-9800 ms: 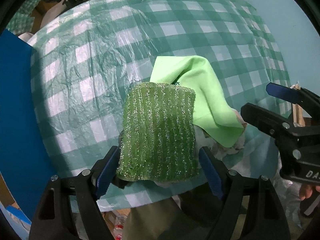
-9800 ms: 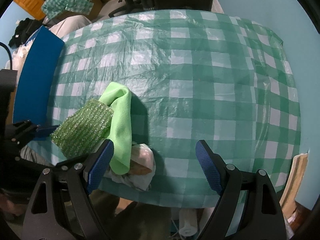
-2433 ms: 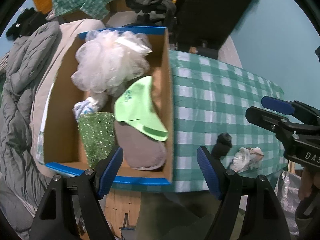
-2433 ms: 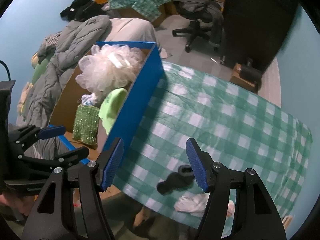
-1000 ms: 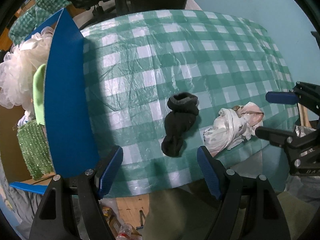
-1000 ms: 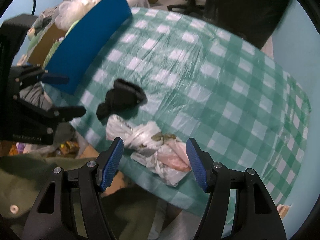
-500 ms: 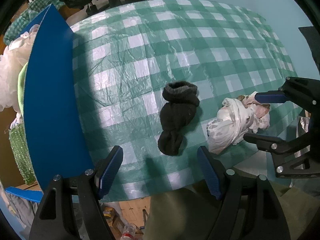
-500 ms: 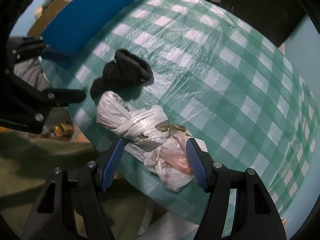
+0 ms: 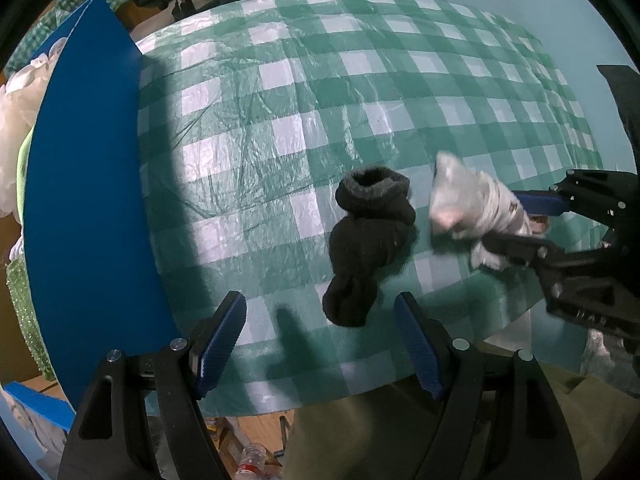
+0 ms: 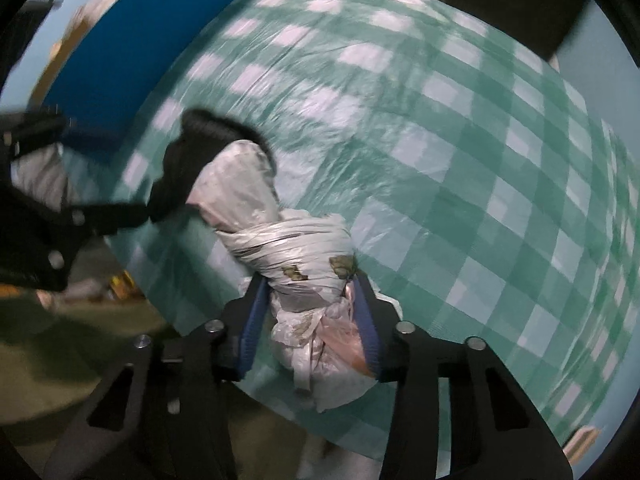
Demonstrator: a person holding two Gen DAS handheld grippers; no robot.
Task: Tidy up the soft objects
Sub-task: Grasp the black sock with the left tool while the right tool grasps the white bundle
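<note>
A blue box (image 9: 88, 200) stands at the tabletop's (image 9: 320, 92) left edge. The left gripper (image 9: 320, 336) hangs wide open above a black sock (image 9: 368, 240). The right gripper's (image 10: 310, 316) fingers are closing around a plastic-bag bundle (image 10: 296, 256) beside the sock.

Home: checked tablecloth (image 9: 360, 92), bottle-littered wooden floor (image 9: 256, 432)

The room was dim. A bright patch lay on the left of the checked surface (image 9: 360, 92), with plastic glare there and a dark shadow beside the blue box (image 9: 84, 184). The right wrist view was motion-blurred. Both fisheye views curved and blackened at the edges.
</note>
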